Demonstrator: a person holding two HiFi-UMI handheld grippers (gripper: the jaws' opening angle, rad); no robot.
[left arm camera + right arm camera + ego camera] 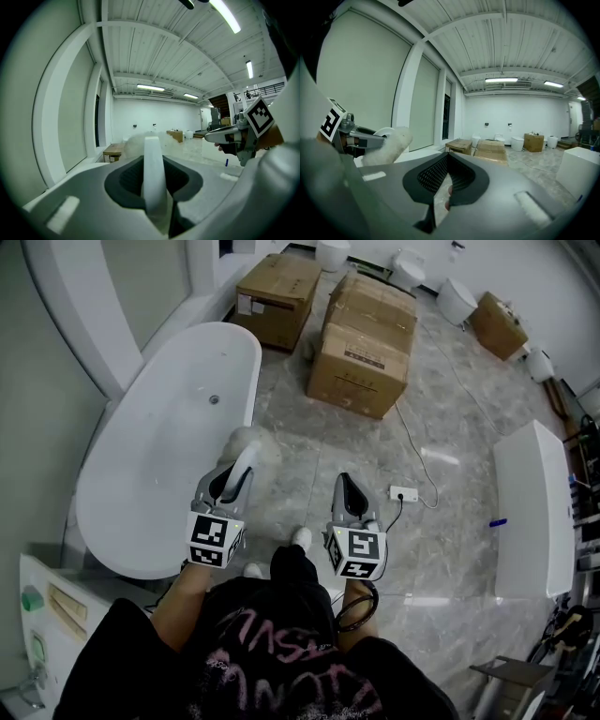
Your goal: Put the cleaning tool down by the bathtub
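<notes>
The right gripper (446, 183) fills the foreground, its jaws drawn together with nothing between them; only a sliver of floor (536, 165) shows through. At the left edge, the left gripper (370, 138) holds a fluffy white tool (391, 142), and part of the bathtub (415, 153) shows just past it. Farther off, boxes (490, 149) stand on the floor, toilets (517, 143) line the back wall, and a white cabinet (579, 171) stands at the right.

Grey marble floor (450, 559) carries cardboard boxes (361, 343) at twelve o'clock. A white cabinet (534, 512) stands at three o'clock; strip lights (504, 80) glow overhead.
</notes>
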